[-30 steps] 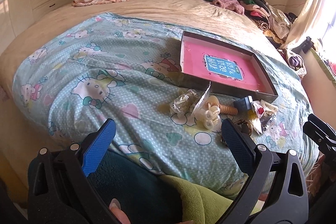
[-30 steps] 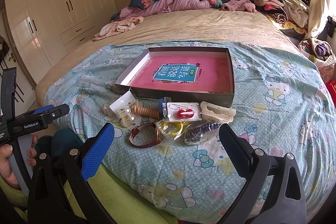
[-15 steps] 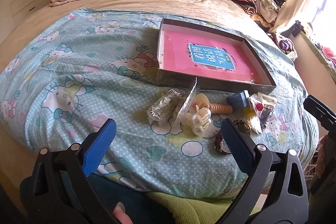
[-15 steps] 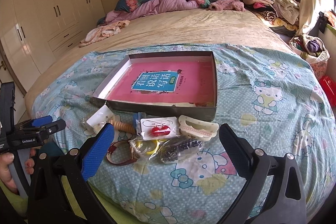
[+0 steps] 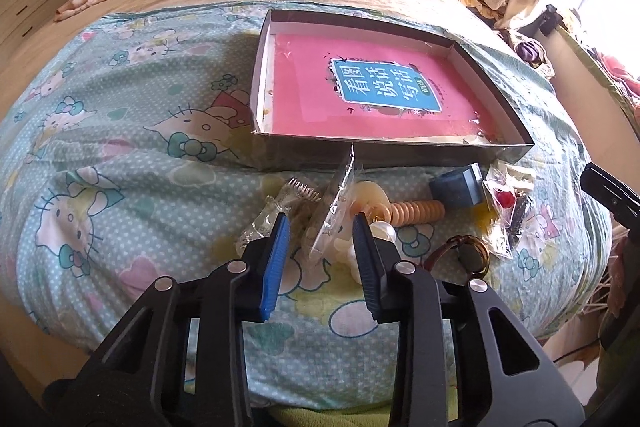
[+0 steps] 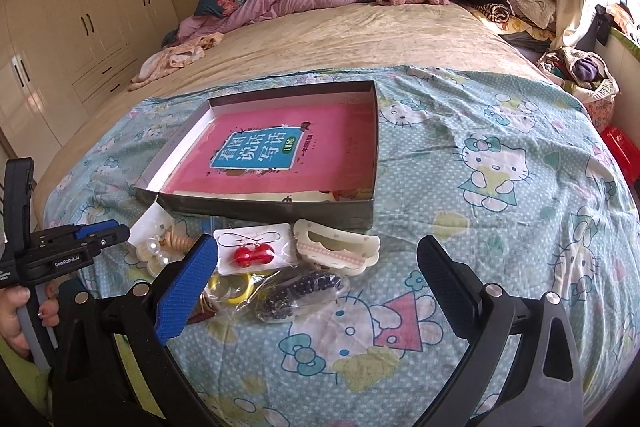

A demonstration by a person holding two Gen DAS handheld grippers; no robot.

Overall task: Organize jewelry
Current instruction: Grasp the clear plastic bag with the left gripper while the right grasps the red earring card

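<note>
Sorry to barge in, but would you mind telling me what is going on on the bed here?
A person with a gripper in each hand is sorting jewelry laid out on the bedspread in front of an open box. The left gripper has just been closing, its fingers either side of a clear packet, though a firm grip is not evident. The right gripper hangs open above the red earrings and bead bag. No jewelry is in the box yet.

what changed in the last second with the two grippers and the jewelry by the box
The left gripper came nearer the pile and its jaws have just been closing around a clear packet; firm contact isn't clear. The right gripper moved closer too, jaws wide open. The box and the jewelry on the bedspread stayed put.
</note>
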